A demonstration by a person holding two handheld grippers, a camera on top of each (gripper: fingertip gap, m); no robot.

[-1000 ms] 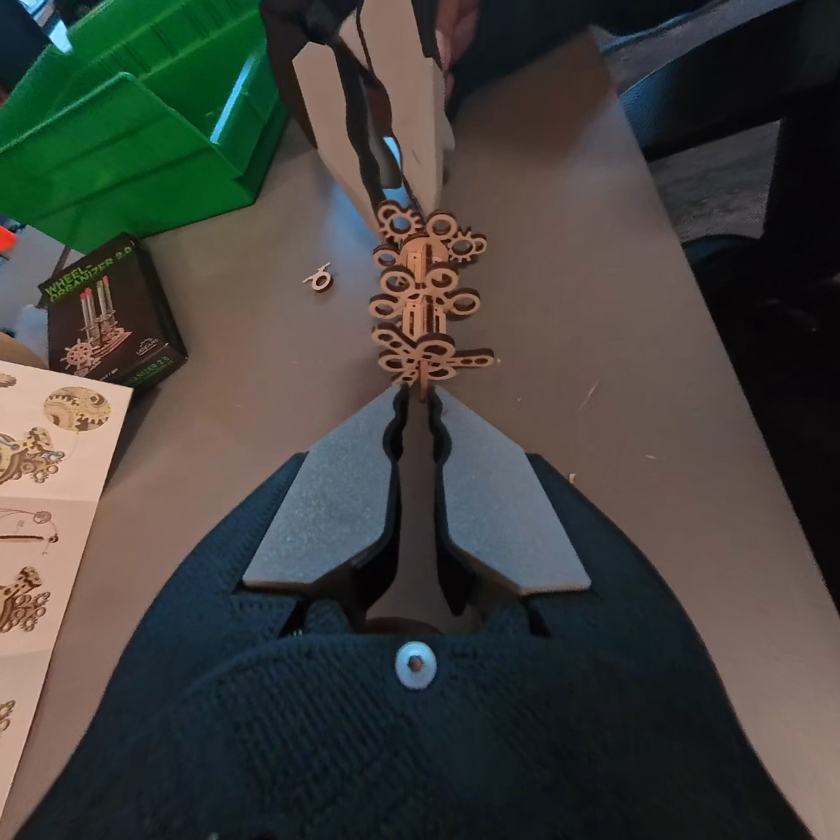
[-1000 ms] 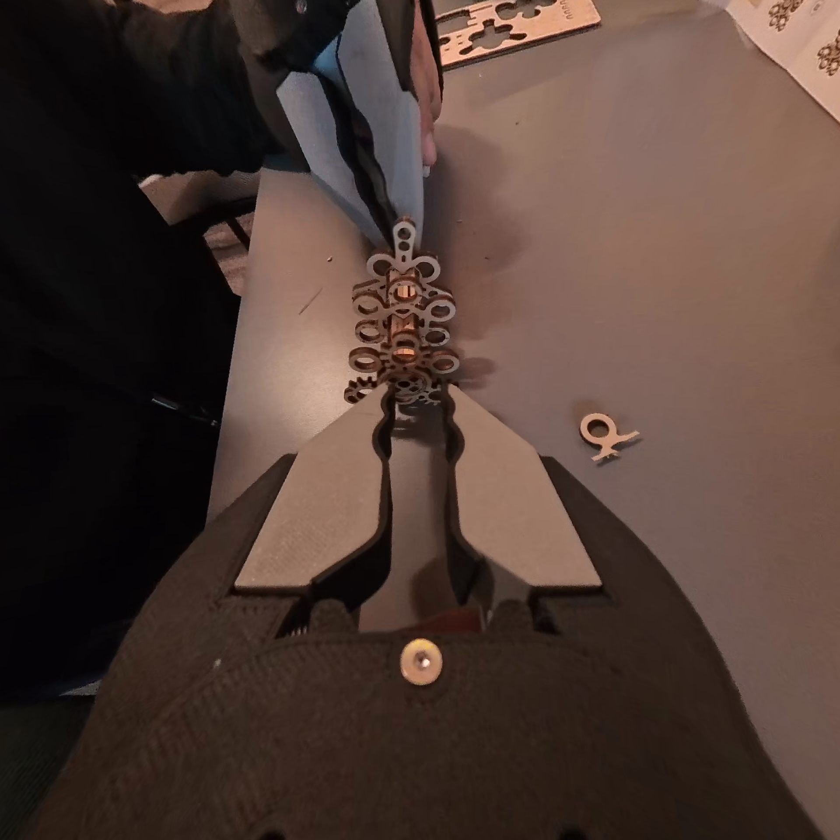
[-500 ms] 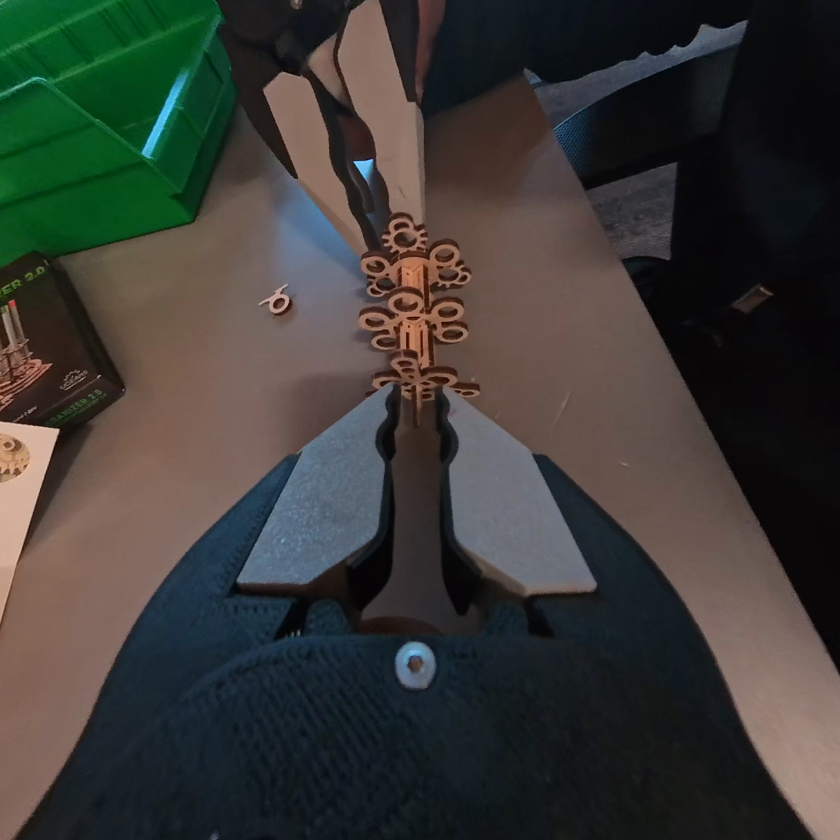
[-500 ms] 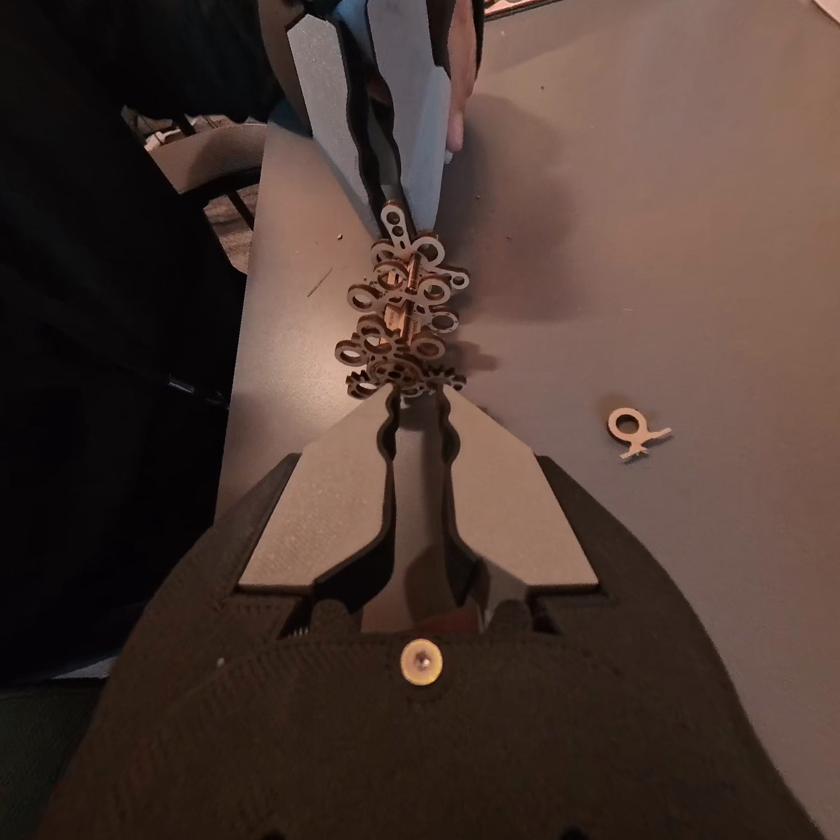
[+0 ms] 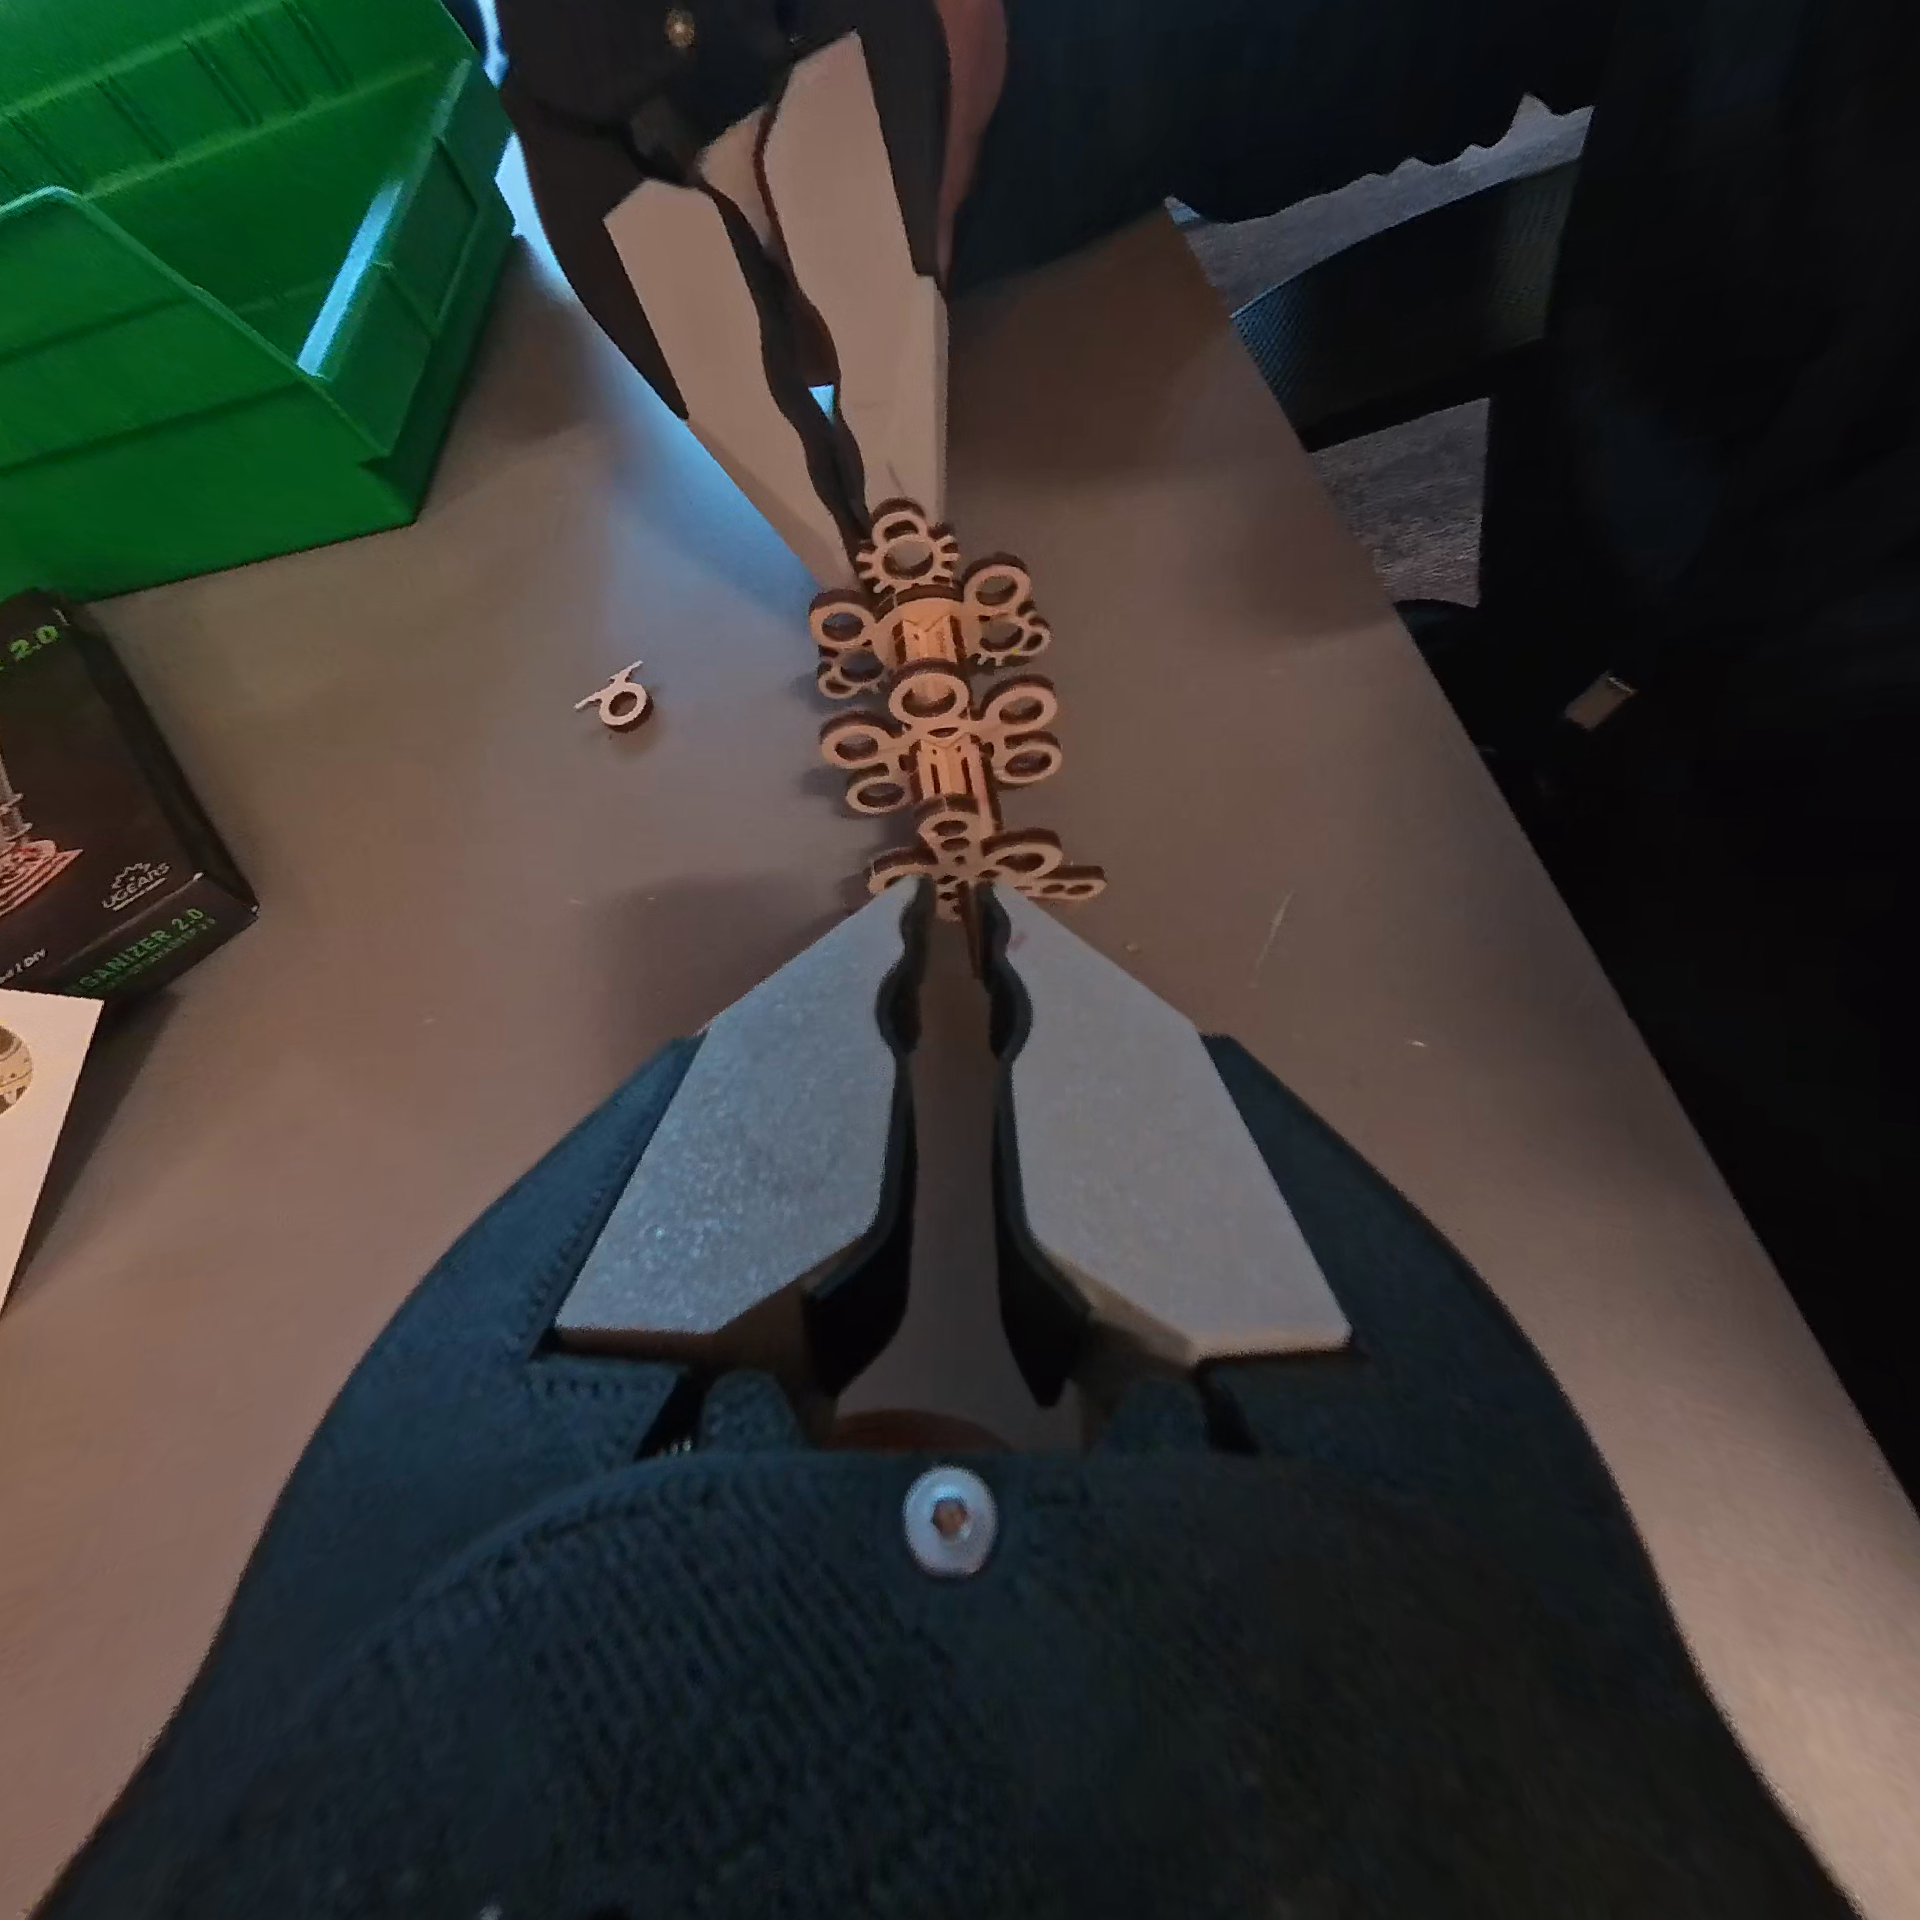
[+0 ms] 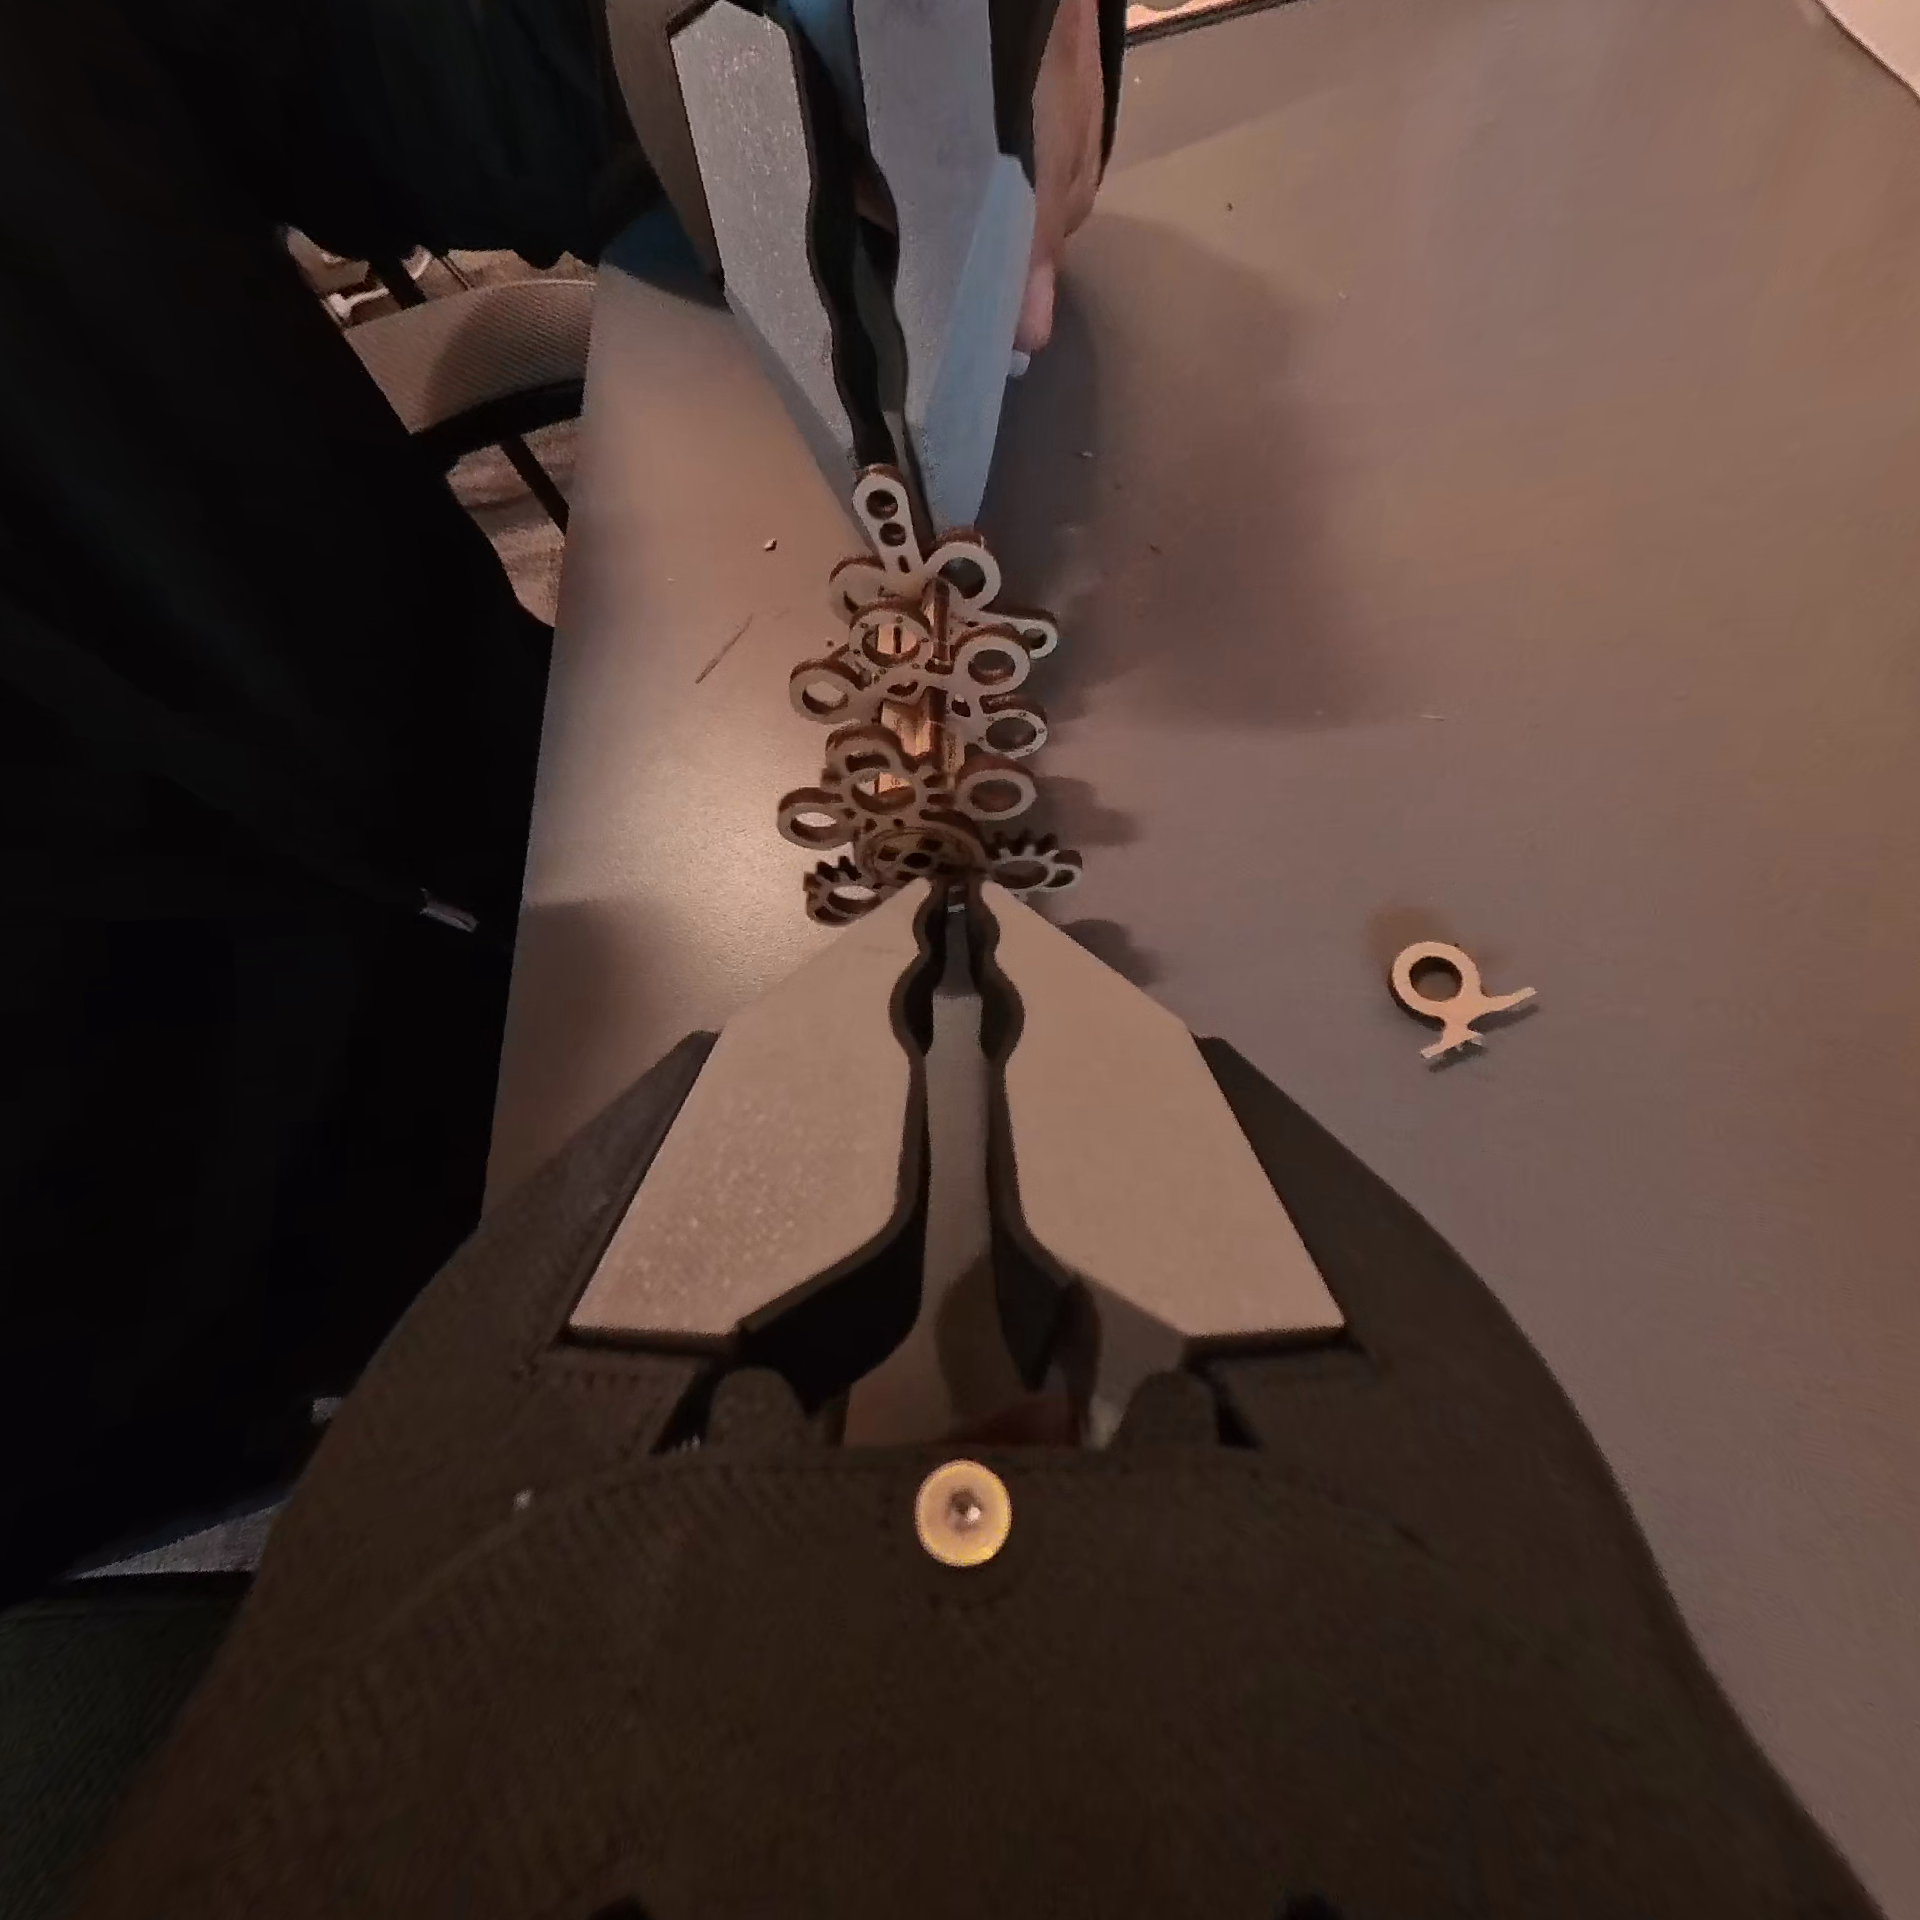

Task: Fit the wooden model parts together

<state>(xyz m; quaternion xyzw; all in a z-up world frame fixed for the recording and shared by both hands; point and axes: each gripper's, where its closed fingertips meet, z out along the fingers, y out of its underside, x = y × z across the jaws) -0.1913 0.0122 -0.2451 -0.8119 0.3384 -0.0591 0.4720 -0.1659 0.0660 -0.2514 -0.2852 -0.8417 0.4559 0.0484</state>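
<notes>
A wooden model assembly (image 5: 940,717) of stacked ring-and-gear plates on a central spine is held between both grippers above the grey table (image 5: 416,935). My left gripper (image 5: 948,902) is shut on its near end. My right gripper (image 6: 951,904) is shut on the opposite, gear-toothed end of the assembly (image 6: 925,748). Each gripper shows in the other's view, at the far end of the assembly: the right one (image 5: 862,520) and the left one (image 6: 914,488). A small loose wooden ring part (image 5: 615,701) lies on the table beside it and also shows in the right wrist view (image 6: 1449,992).
Green plastic bins (image 5: 208,312) stand at the far left. A black product box (image 5: 94,831) and a printed instruction sheet (image 5: 31,1101) lie at the left edge. A chair (image 5: 1455,312) and the table's edge are to the right. A wooden part sheet (image 6: 1174,10) lies far off. My hands' fingertips stand some 7 centimetres from each other.
Both grippers keep hold of the assembly. It has rotated slightly and shifted, and the views have swung so the green bins and box sit farther left.
</notes>
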